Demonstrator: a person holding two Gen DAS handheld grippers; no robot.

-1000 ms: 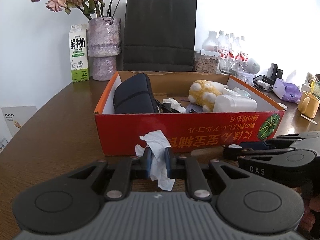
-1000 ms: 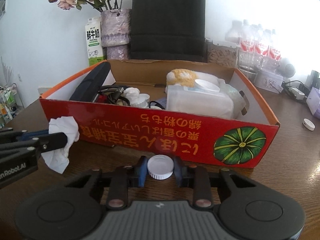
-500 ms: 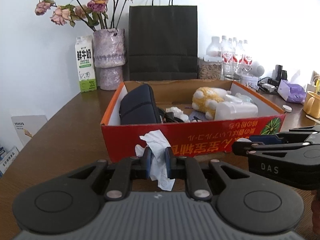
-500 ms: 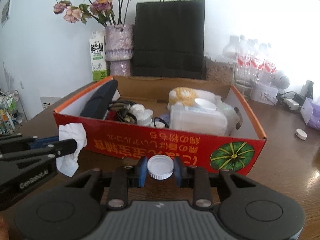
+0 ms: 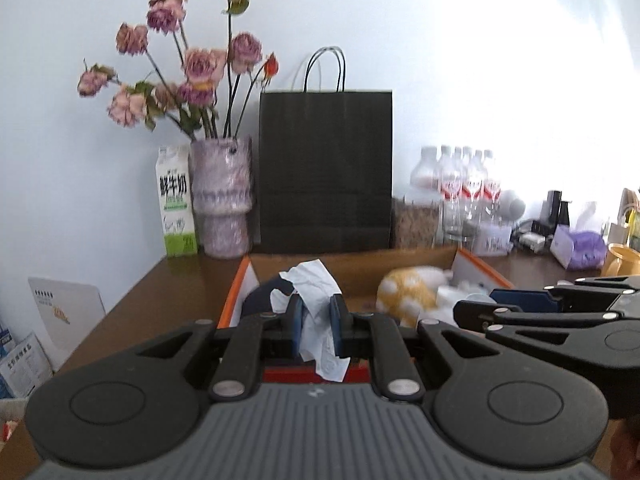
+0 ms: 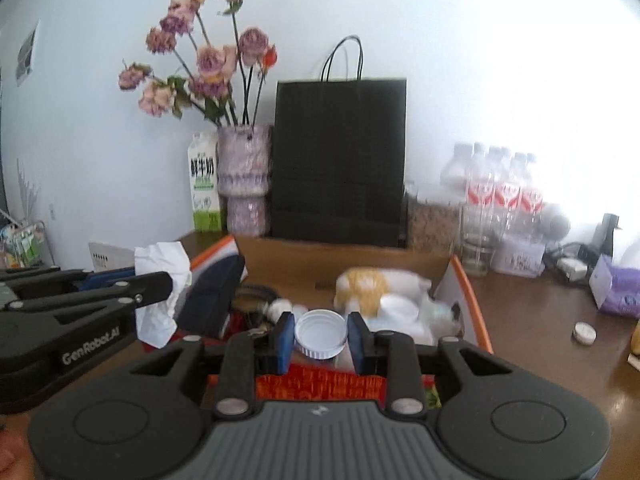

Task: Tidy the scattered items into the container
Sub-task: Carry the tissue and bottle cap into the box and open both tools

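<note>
My left gripper (image 5: 316,320) is shut on a crumpled white tissue (image 5: 316,292), held above the near wall of the red-orange cardboard box (image 5: 236,292). It also shows in the right wrist view (image 6: 160,280). My right gripper (image 6: 320,334) is shut on a white plastic lid (image 6: 320,332), raised over the box's front edge (image 6: 320,386). The box holds a dark pouch (image 6: 212,292), a yellow plush toy (image 6: 362,286), cables and white containers.
Behind the box stand a black paper bag (image 5: 324,168), a vase of dried roses (image 5: 222,208), a milk carton (image 5: 176,204) and water bottles (image 6: 500,192). A small white cap (image 6: 584,333) and a purple tissue pack (image 6: 616,288) lie on the table at right.
Both grippers have risen from table level to above the box's front wall, each still gripping its item. The box now sits lower in both views.
</note>
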